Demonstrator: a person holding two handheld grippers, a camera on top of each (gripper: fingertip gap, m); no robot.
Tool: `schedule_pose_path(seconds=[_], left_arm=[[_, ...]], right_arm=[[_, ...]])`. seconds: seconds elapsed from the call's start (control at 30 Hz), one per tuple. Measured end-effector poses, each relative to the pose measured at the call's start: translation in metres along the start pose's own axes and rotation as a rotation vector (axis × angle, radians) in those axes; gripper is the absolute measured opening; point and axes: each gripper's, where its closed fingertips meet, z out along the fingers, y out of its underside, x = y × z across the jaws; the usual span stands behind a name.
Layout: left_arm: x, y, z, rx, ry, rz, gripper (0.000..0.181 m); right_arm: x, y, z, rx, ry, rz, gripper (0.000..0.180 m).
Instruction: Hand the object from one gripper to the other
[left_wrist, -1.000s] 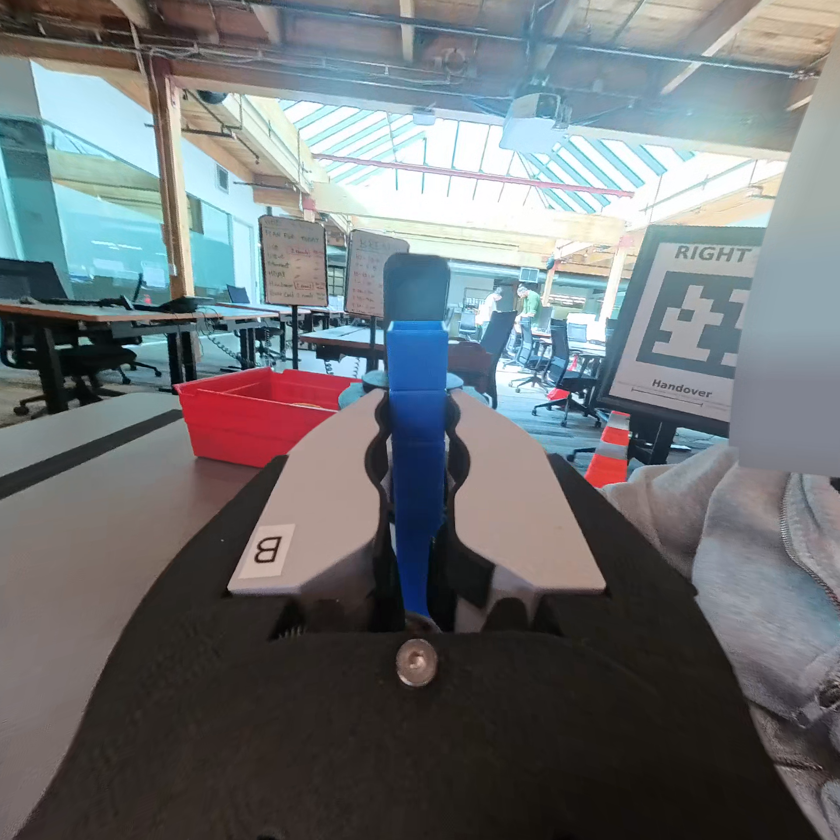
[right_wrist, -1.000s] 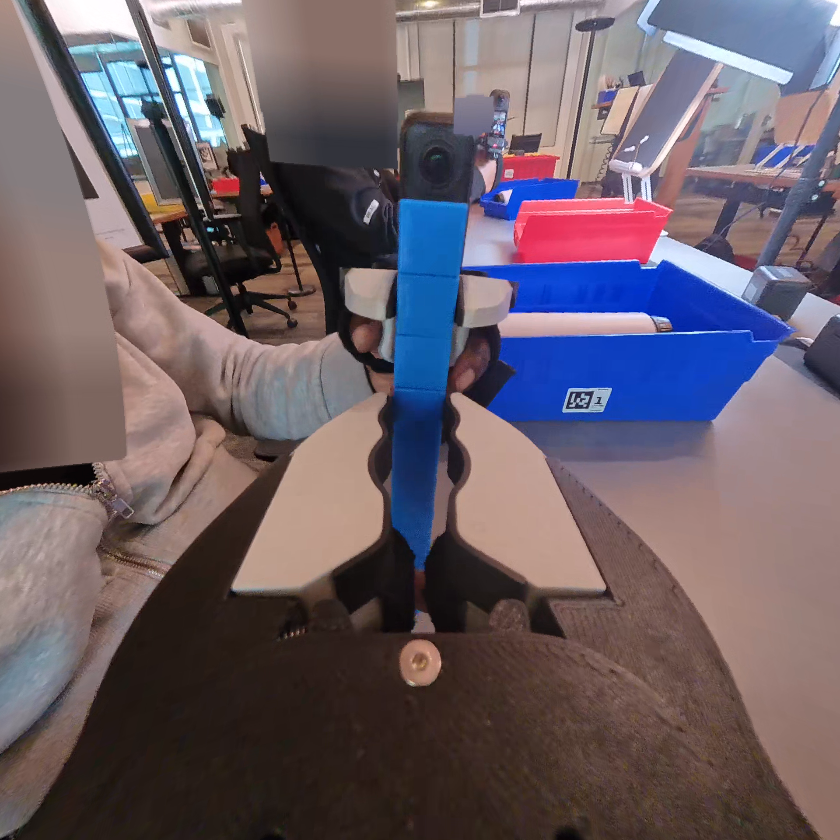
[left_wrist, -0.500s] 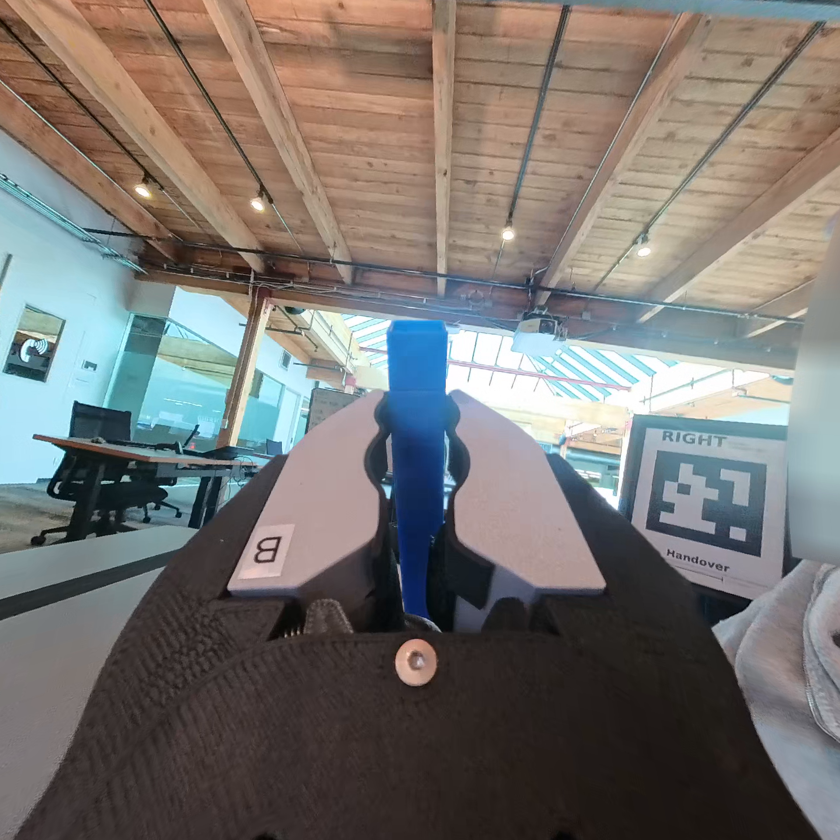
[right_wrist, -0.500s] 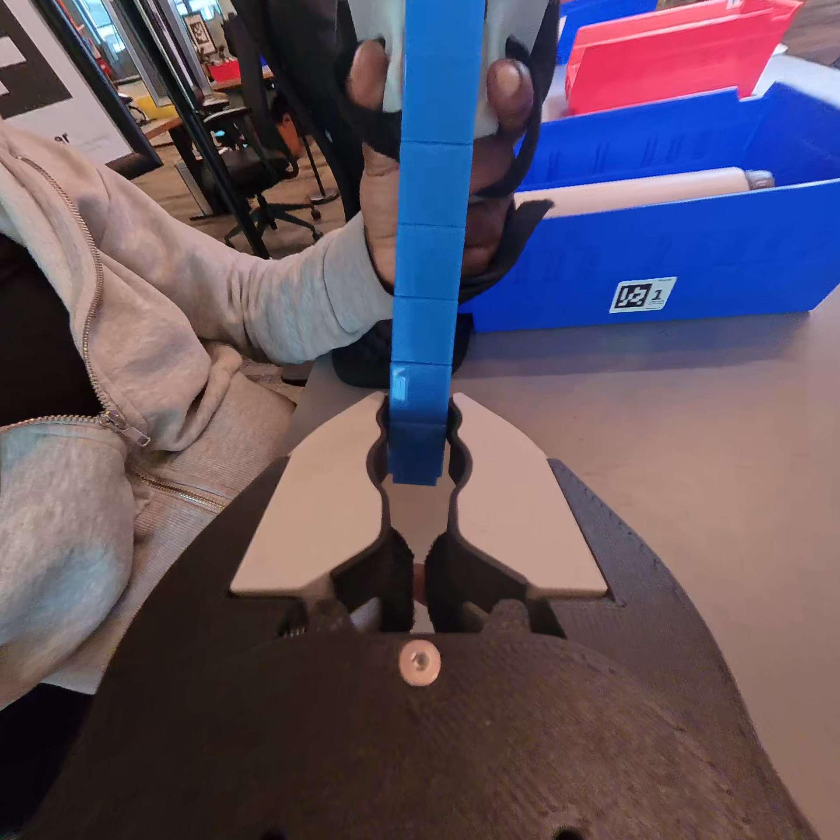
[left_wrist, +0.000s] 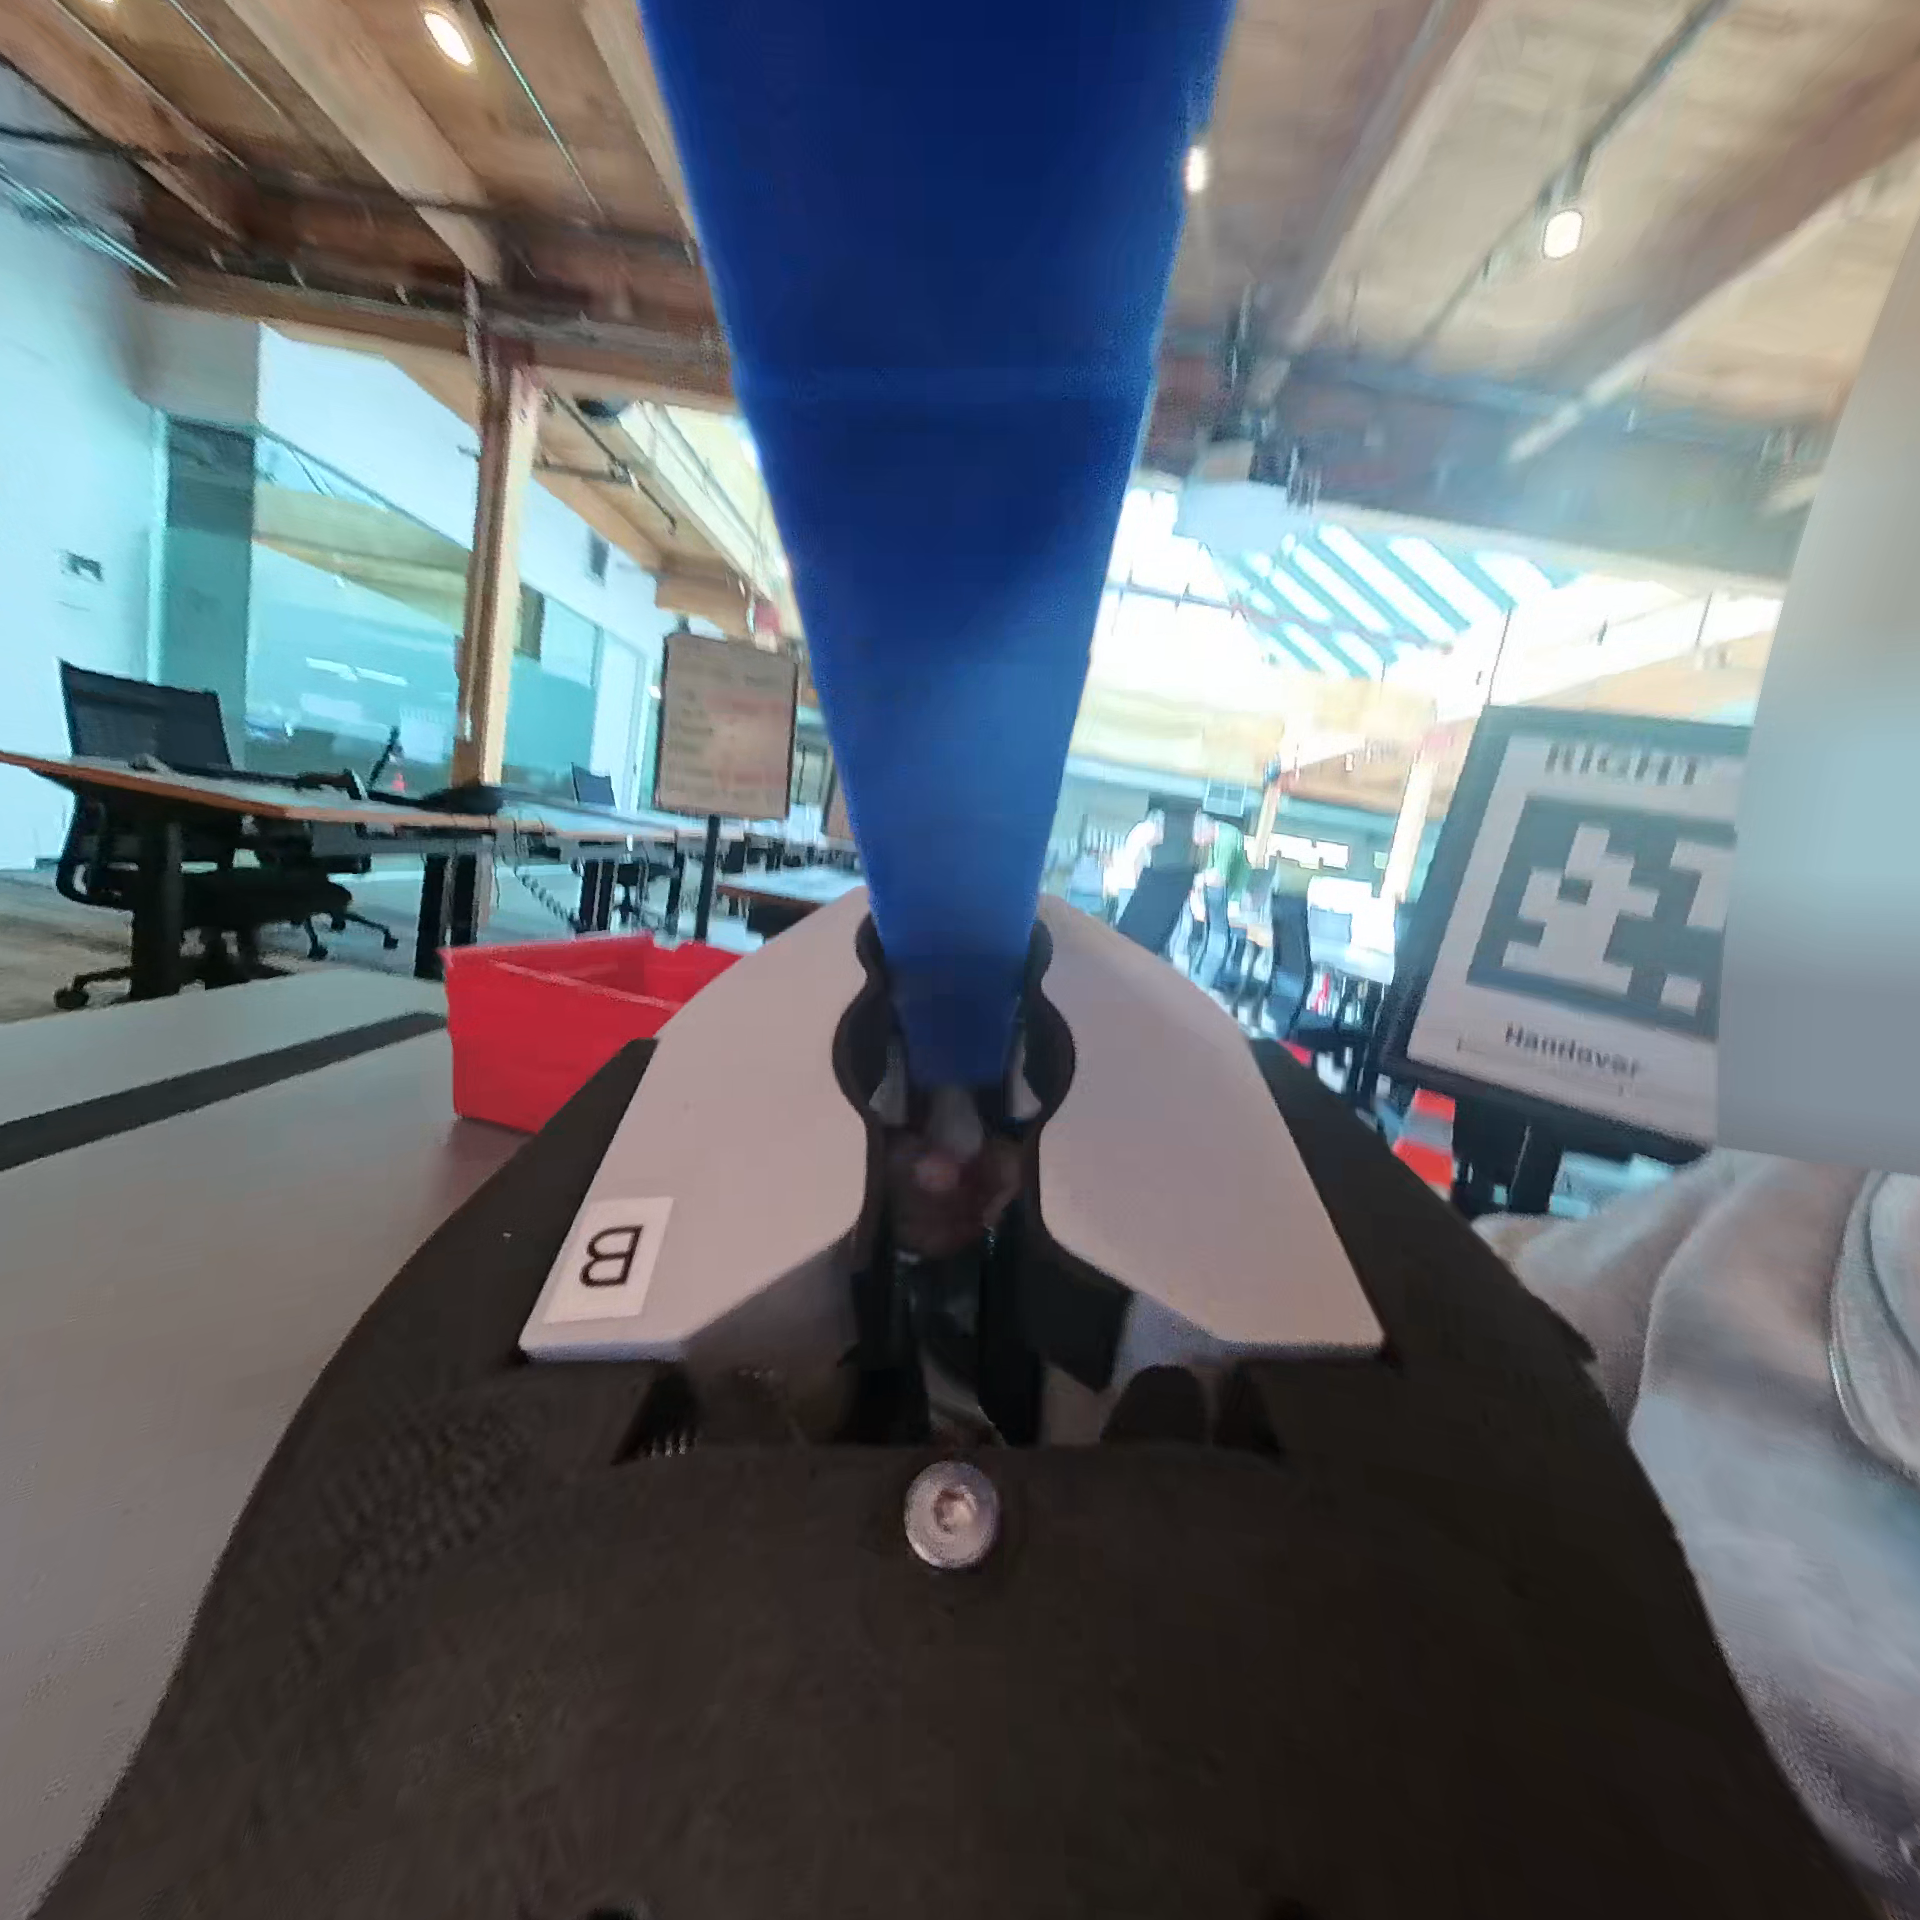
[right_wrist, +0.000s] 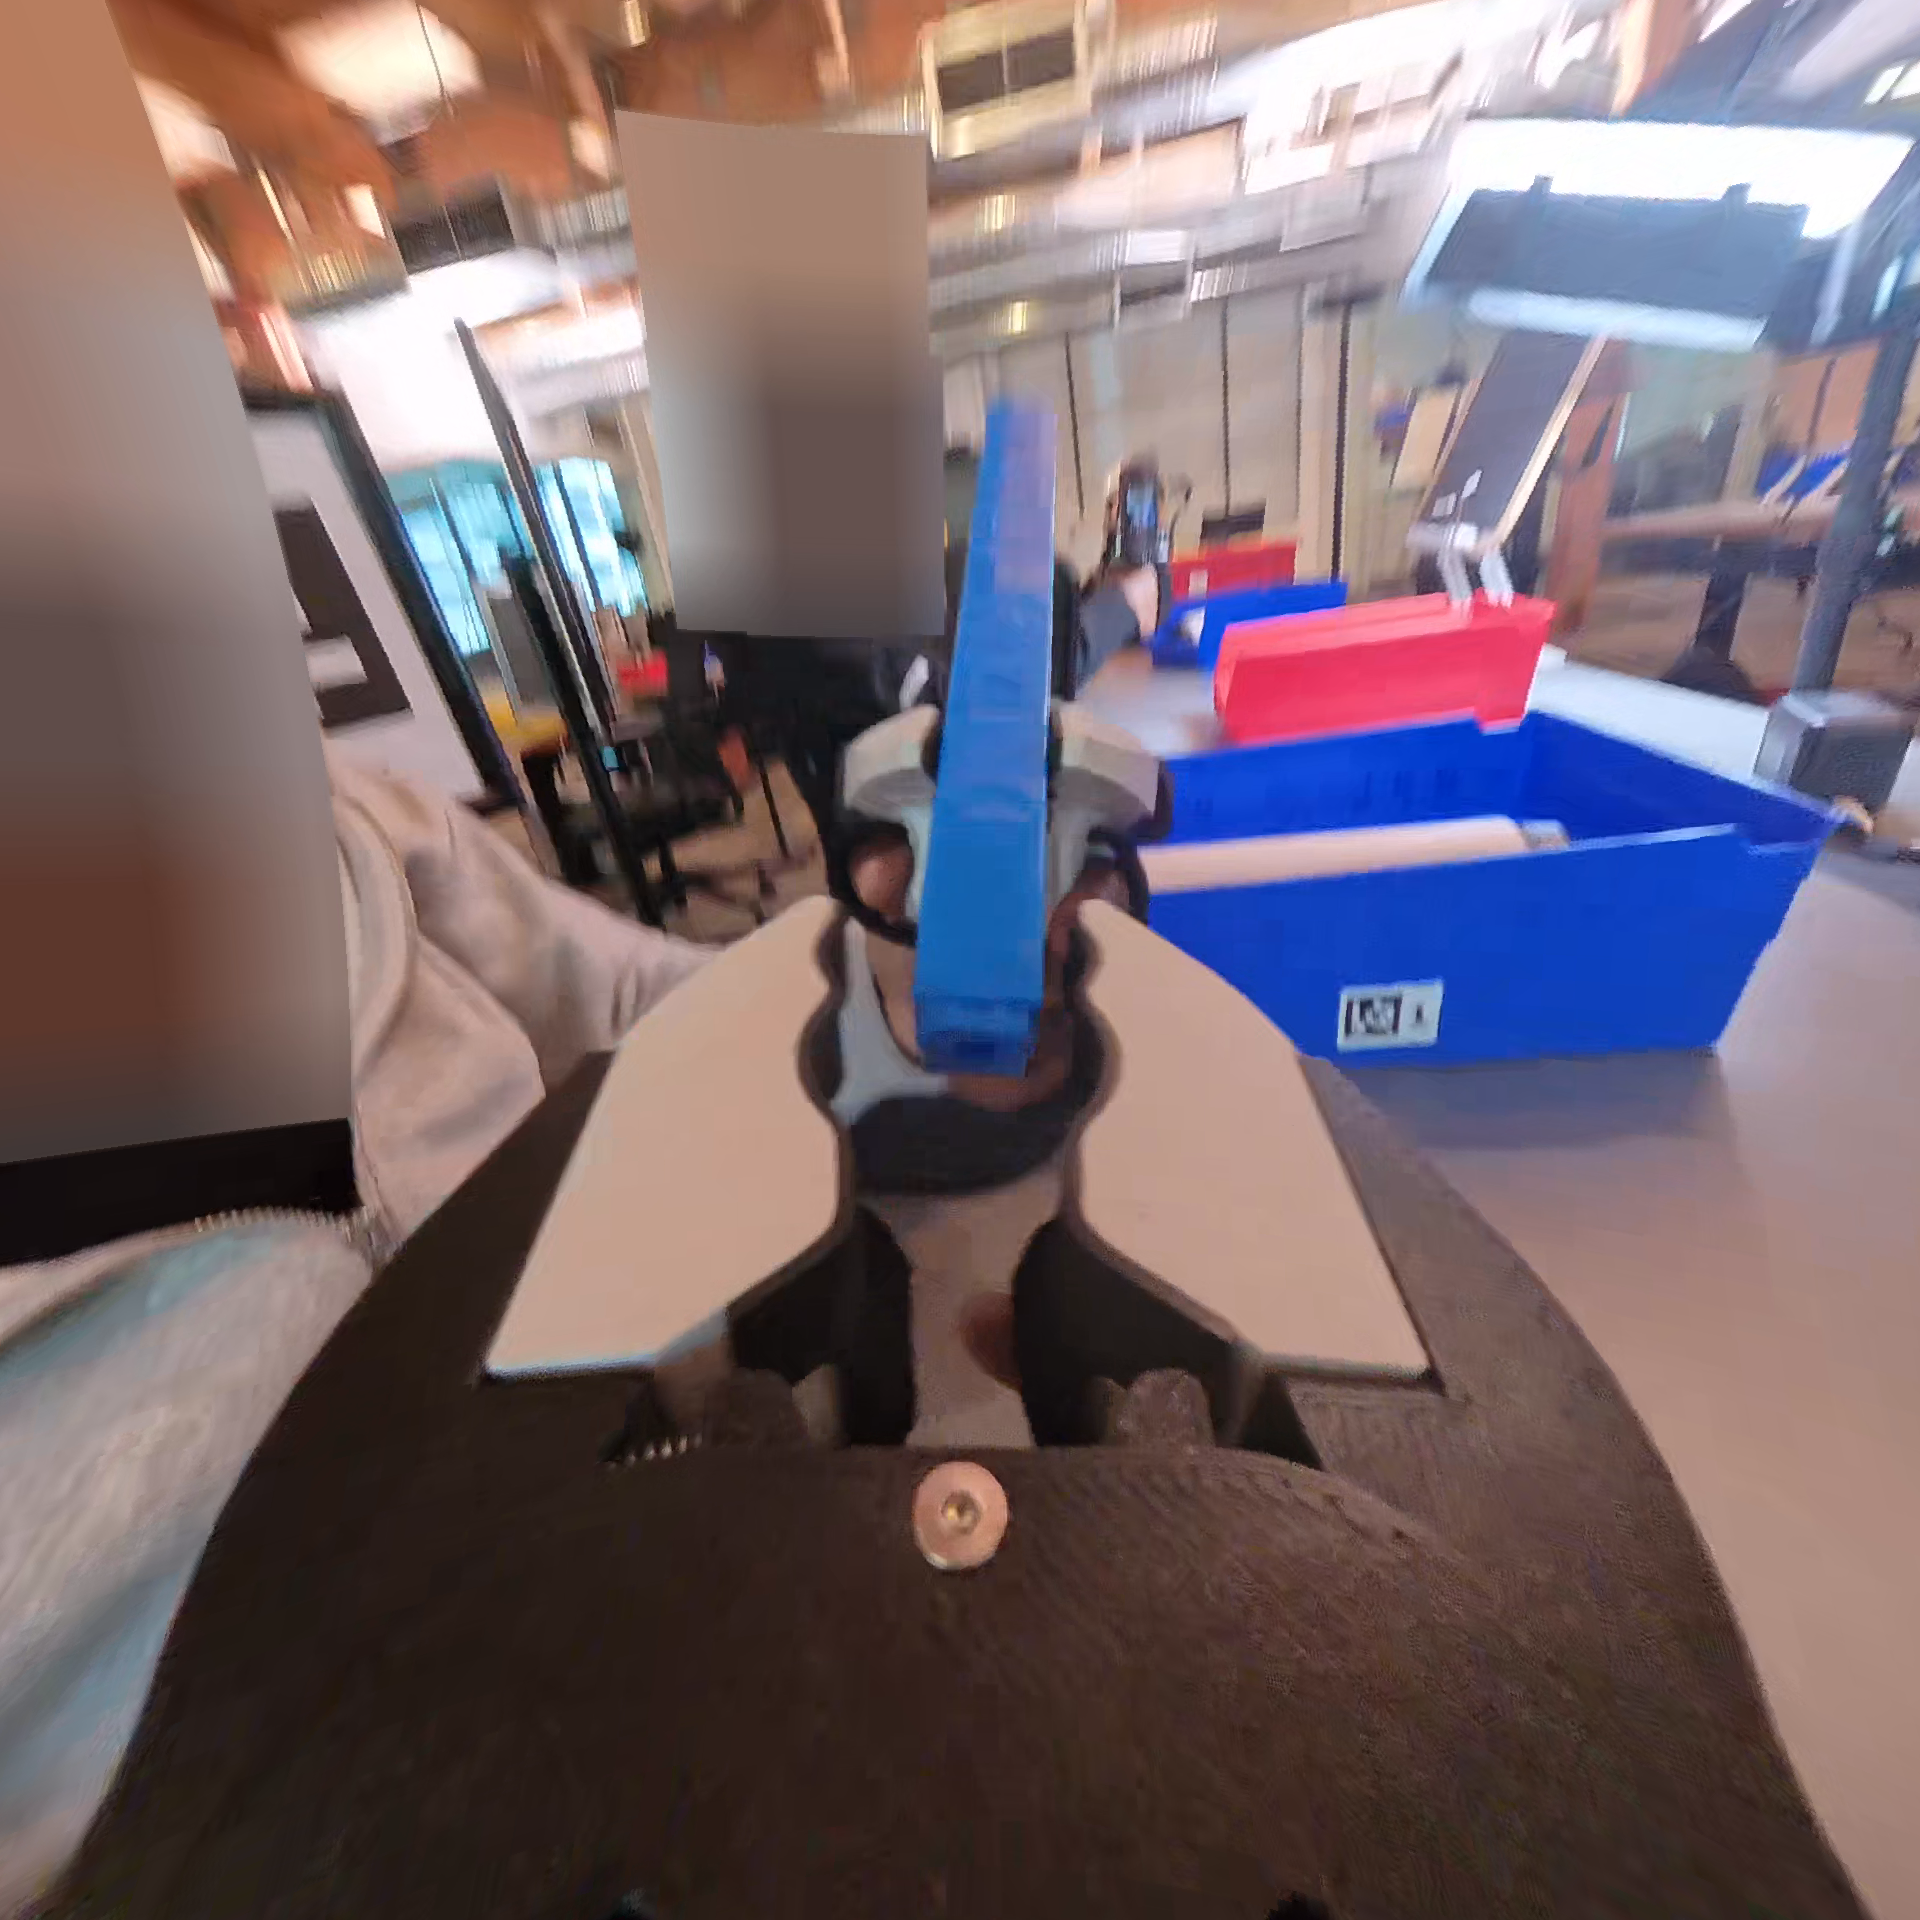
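A long blue bar (left_wrist: 935, 520) is pinched at one end by my left gripper (left_wrist: 954, 935), which is shut on it. The bar rises steeply out of the fingers and fills the top of the left wrist view. In the right wrist view the same bar (right_wrist: 992, 727) stands nearly upright, held by the left gripper (right_wrist: 997, 800) farther off. Its lower end hangs between the spread fingers of my right gripper (right_wrist: 961, 925), which is open. The bar does not seem to touch the right fingers (right_wrist: 1195, 1143).
A blue bin (right_wrist: 1507, 935) holding a pale roll (right_wrist: 1330, 847) stands on the grey table (right_wrist: 1662, 1299) to the right, with a red bin (right_wrist: 1371, 665) behind it. Another red bin (left_wrist: 540, 1029) sits ahead in the left wrist view. A marker sign (left_wrist: 1579, 914) and a grey sleeve (right_wrist: 468, 935) are close by. My left and right fingertips are right by each other.
Both grippers were shut on the bar one second ago. The right gripper slid to the bar's end, then opened and let go. The left gripper keeps the bar, which has tilted.
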Motion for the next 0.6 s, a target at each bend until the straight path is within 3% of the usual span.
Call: schedule_pose_path(seconds=[0.1,0.27,0.33,0.4,0.53,0.6], left_arm=[[-0.007,-0.021,-0.009,0.137,-0.032,-0.030,0.021],[-0.009,-0.028,-0.012,0.199,-0.046,-0.035,0.022],[-0.007,-0.021,-0.008,0.177,-0.037,-0.040,0.022],[-0.004,-0.015,-0.004,0.146,-0.025,-0.039,0.022],[-0.001,-0.007,-0.001,0.066,-0.027,0.015,0.024],[0.000,-0.007,-0.001,0.041,-0.021,0.015,0.038]], right_arm=[[0.003,-0.020,-0.003,0.174,-0.002,0.066,0.065],[0.015,-0.023,0.007,0.304,0.067,0.050,0.064],[0.015,-0.025,0.010,0.348,0.077,0.045,0.055],[0.011,-0.027,0.009,0.372,0.049,0.031,0.023],[0.007,-0.034,-0.001,0.370,0.043,-0.017,0.022],[0.005,-0.044,-0.013,0.415,0.034,-0.022,0.022]])
